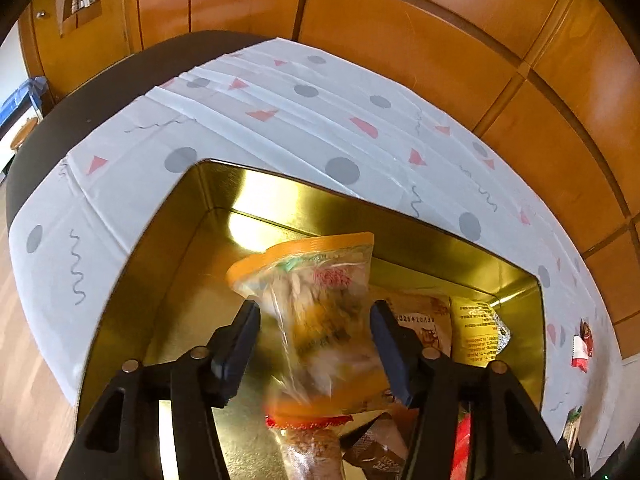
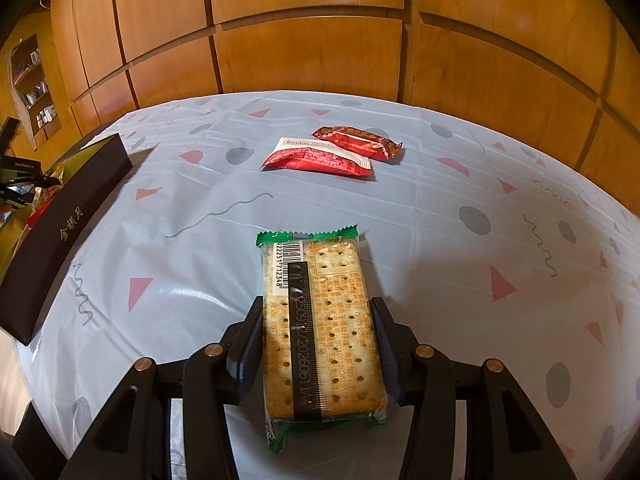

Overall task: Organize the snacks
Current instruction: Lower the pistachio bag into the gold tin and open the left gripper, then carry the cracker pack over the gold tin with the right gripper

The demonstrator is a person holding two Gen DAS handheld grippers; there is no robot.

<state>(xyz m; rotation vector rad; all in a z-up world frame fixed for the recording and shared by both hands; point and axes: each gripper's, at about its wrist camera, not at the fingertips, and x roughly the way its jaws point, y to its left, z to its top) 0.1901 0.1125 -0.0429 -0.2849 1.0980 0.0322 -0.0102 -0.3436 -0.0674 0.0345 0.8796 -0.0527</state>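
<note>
Lying apart — two red packets (image 2: 318,158), one cracker pack (image 2: 322,328).

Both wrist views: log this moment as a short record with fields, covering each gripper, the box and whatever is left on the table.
left gripper: open, fingers spread beside an orange-edged clear snack bag, blurred, over the box
box: gold inside, several packets already in it
right gripper: shut on a green-edged cracker pack, above the table
tablecloth: pale, patterned with dots, triangles, squiggles
loose snacks: red-and-white packet and red wrapper, touching, far side
</note>
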